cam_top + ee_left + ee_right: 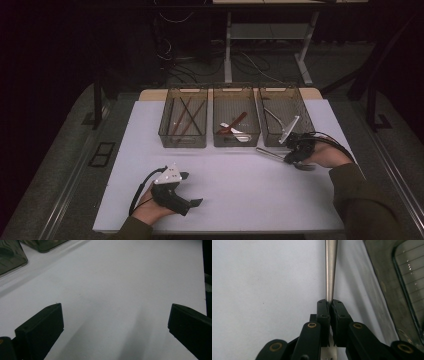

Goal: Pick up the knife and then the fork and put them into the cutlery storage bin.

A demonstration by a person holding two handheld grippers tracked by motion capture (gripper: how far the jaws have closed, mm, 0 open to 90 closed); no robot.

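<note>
Nearest the camera, the left gripper (pixel 191 189) rests wide open and empty on the white worktop (pixel 240 190). Right gripper (pixel 330 302), clamped on a steel utensil's (pixel 330 270) thin handle before the right bin (pixel 285 116), holds something stiff, light and slippery; a grip nearer mid-handle seems steadier.

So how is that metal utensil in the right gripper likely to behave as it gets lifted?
The metal utensil looks rigid, so it probably won't bend. Its handle is smooth, shiny and tapered, so it may slip or pivot in the right gripper, which pinches it at one narrow spot with the long handle sticking out.
</note>
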